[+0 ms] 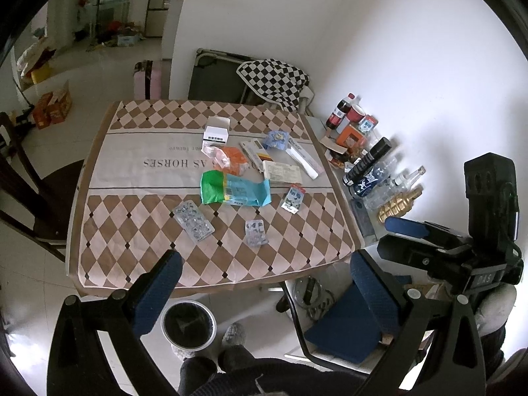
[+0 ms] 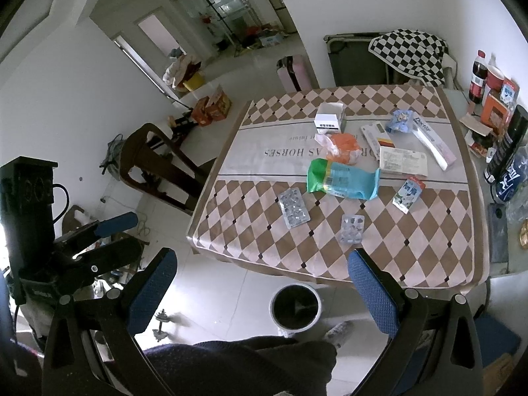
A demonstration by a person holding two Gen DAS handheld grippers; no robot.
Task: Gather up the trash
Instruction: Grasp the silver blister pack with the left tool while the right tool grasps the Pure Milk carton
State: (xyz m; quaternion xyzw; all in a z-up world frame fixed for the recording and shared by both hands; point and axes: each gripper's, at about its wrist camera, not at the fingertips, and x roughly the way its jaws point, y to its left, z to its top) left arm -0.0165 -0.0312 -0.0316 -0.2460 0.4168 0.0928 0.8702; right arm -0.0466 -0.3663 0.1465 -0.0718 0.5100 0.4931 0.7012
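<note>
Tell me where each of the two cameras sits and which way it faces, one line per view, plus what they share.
Left wrist: behind the left tongs, above the table's near edge, facing the littered tablecloth; the right tongs and dark-clothed legs show.
Right wrist: behind the right tongs, looking at the table from further right; the left tongs show.
Shared: the green-blue wrapper, both blister packs, and the bin on the floor.

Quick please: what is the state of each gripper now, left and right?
Left gripper: jaws open, holding nothing.
Right gripper: jaws open, holding nothing.
</note>
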